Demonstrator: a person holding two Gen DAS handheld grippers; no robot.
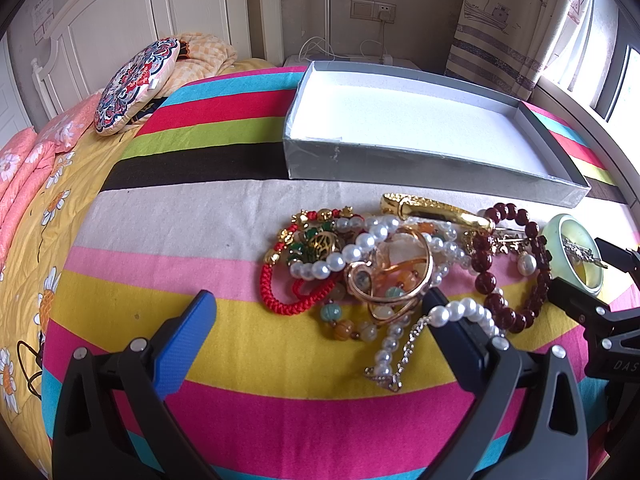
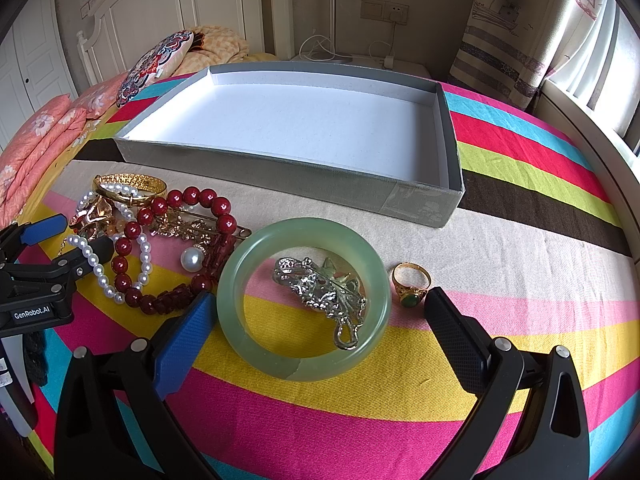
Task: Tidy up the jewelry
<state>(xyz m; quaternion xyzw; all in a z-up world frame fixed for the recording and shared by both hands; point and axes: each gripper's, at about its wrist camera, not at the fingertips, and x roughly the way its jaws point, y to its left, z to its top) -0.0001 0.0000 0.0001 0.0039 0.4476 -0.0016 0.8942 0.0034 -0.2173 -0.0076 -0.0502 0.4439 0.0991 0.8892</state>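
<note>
Left gripper point(image 1: 320, 328) hovers low over the striped cloth point(image 1: 280, 408), jaws spread wide and holding nothing; its right finger point(image 1: 460, 340) lies against a pearl strand point(image 1: 460, 312) at the near edge of the jewelry heap. Right gripper point(image 2: 316, 324) likewise stands with jaws spread, empty, straddling a pale green jade bangle point(image 2: 236, 280) that lies flat on the cloth between the fingers (a crack shows on its near rim). A silver brooch point(image 2: 320, 292) rests inside the bangle's ring. Just right of the bangle, near the right finger, sits a gold ring with a green stone point(image 2: 412, 284), apart from the bangle. Left of the bangle is the tangled heap: a dark red bead bracelet point(image 1: 488, 280) touching the bangle's side, a red braided cord bracelet point(image 1: 276, 292), a white pearl bracelet point(image 1: 352, 252), a gold ring-shaped bangle point(image 1: 392, 276) over orange and green beads, one large loose pearl point(image 2: 192, 259). At the far side of the heap lies a broad gold bangle point(image 1: 436, 210). Beyond the heap, close behind it, sits a shallow grey box point(image 1: 400, 164) with a white lining, nothing inside. Farther off, a patterned round cushion point(image 1: 136, 84) leans on the bedding before a white headboard point(image 1: 140, 4).
</note>
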